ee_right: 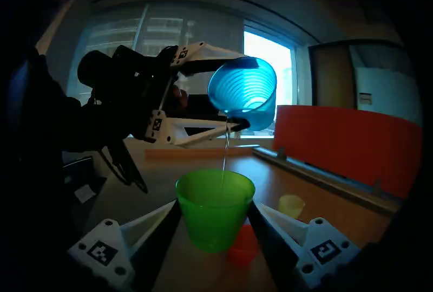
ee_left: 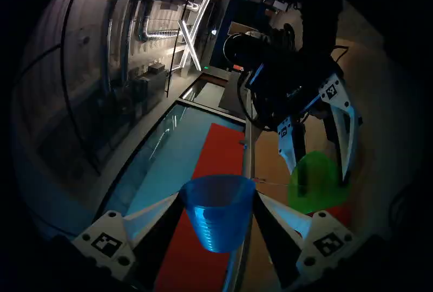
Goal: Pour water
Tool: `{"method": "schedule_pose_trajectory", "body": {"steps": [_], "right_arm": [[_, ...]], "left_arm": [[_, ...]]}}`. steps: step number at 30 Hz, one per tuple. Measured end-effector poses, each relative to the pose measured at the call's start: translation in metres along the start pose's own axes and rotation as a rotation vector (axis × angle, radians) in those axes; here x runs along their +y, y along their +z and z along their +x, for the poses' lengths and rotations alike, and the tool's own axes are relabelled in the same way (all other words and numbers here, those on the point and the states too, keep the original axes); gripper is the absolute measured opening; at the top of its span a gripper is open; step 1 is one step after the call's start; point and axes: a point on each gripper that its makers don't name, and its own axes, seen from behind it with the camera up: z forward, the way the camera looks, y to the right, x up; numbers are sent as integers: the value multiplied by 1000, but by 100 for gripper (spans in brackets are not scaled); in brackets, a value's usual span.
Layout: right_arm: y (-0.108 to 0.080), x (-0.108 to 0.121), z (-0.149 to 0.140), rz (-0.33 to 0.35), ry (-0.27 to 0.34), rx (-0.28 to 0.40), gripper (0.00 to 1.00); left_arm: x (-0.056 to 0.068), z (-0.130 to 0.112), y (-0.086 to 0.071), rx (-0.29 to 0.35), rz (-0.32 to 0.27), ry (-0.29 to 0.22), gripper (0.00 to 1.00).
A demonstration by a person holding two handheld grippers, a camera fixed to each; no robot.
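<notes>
Gripping, left: my left gripper (ee_left: 218, 201) is clamped on the blue cup (ee_left: 219, 219), one finger on each wall. The cup is tipped mouth-down above the green cup (ee_right: 215, 213).
Gripping, right: my right gripper (ee_right: 215, 205) is clenched round the green cup and holds it upright, straight below the blue lip.
Water: a thin stream (ee_right: 224, 151) falls from the blue cup and lands inside the green cup's rim. I can't tell the fill level.
Risk, miss: the stream is thin and the drop to the green cup looks long. I reckon a wobble of either hand would send it past the rim onto the table (ee_right: 319, 183).
Risk, surge: tipping the blue cup too fast could send a gush over the green cup's far edge.
Risk, slip: both cups look thin and tapered, so I judge either one could slide in the fingers.
Around: a small orange cup (ee_right: 243, 246) sits just beside the green cup's base, and a yellow cup (ee_right: 291, 204) is near its right side. A red panel (ee_right: 352, 140) stands beyond the green cup.
In the way: the path from the blue lip to the green cup's mouth is open, but both small cups sit where a spill would land.
</notes>
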Motion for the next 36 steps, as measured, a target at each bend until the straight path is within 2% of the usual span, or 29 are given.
{"method": "schedule_pose_trajectory", "body": {"steps": [36], "right_arm": [[-1, 0, -3, 2, 4, -4, 87]], "left_arm": [[-4, 6, 0, 12, -6, 54, 87]]}}
